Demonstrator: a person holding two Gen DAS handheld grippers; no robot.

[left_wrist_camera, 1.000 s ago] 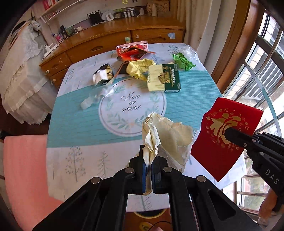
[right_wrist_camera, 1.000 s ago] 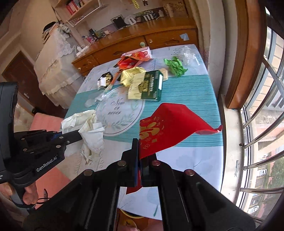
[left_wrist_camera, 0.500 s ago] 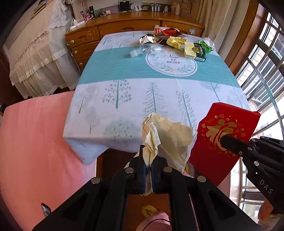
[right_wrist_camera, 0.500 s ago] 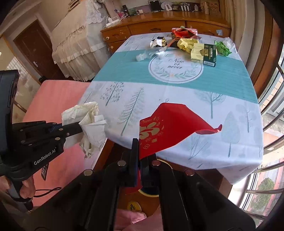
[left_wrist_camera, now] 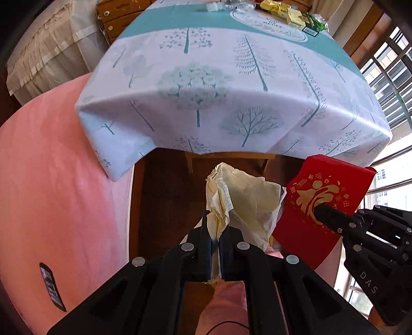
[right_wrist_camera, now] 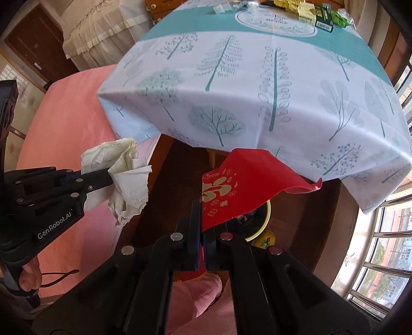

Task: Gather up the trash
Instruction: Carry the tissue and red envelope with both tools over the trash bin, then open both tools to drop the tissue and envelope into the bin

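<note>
**Both grippers loaded, held off the counter's near edge**

Left gripper point(left_wrist_camera: 215, 233): fingers pressed together on a wad of crumpled paper point(left_wrist_camera: 244, 203). The paper is cream-white, thin and creased, and bunches up above the fingertips. Right gripper point(right_wrist_camera: 202, 224): fingers pinched on the lower edge of a red envelope point(right_wrist_camera: 247, 177). The envelope is flat and stiff-looking, with gold print; its free corner is curled. Paper and envelope sit just beside each other in mid-air, below the counter's front edge and over dark wooden floor.

Under the envelope is a round bin point(right_wrist_camera: 265, 219) with a pale yellow rim, mostly hidden.

The counter point(left_wrist_camera: 219, 85) wears a draped cloth, white with teal tree prints and a teal band further back. More trash lies at the far end: a green-and-cream box point(right_wrist_camera: 318, 15), yellow wrappers point(left_wrist_camera: 273, 5), a green wrapper point(right_wrist_camera: 340, 18).

Pink bedding point(left_wrist_camera: 59, 193) to the left, barred window point(right_wrist_camera: 386, 244) on the right.
</note>
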